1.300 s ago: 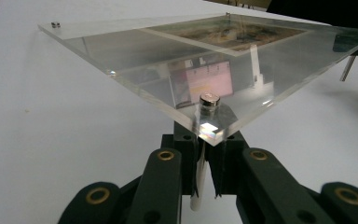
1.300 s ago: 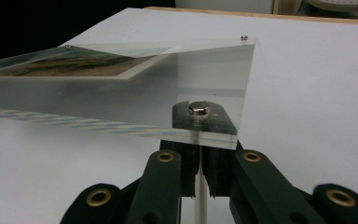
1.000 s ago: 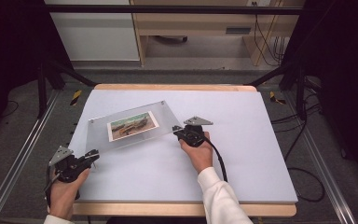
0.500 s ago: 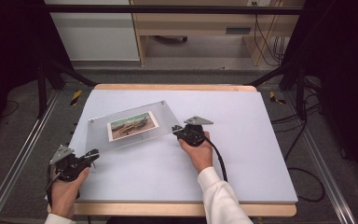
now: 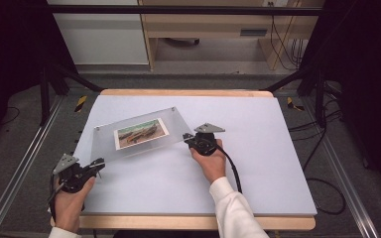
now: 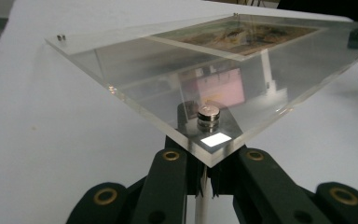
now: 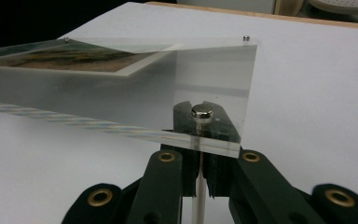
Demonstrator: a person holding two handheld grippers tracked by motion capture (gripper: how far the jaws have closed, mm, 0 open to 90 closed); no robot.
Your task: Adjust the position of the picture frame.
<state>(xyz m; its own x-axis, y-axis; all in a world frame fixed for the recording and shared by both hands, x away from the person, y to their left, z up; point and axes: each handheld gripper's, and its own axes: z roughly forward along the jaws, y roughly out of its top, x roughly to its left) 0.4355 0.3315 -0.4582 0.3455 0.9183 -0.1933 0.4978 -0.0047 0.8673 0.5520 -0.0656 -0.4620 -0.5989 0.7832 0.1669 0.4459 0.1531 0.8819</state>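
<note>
I have the clear acrylic frame [image 5: 136, 134] on the white bench [image 5: 258, 163], a little left of centre, with a landscape print [image 5: 141, 133] sandwiched inside it. In the high view it sits skewed, its long edge running from about 8 o'clock up toward 2 o'clock.

My left gripper [image 5: 98, 164] sits at the frame's 7 o'clock corner. In the left gripper view its jaws are drawn together under that corner, right at a small silver corner stud [image 6: 208, 114] — clenched, with the corner resting over the jaw tips; I cannot tell for sure whether the pads pinch the post below the stud.

My right gripper [image 5: 188, 141] is at the frame's 4 o'clock corner, the hand [image 5: 211, 161] behind it with a white sleeve [image 5: 233, 208]. In the right gripper view those jaws are also closed up beneath the corner, under another stud [image 7: 202, 111] — again I cannot tell whether anything is actually pinched.

The black cable [image 5: 230, 166] trails from the right gripper toward 5 o'clock across the bench. Two more studs show at the frame's far corners.
</note>
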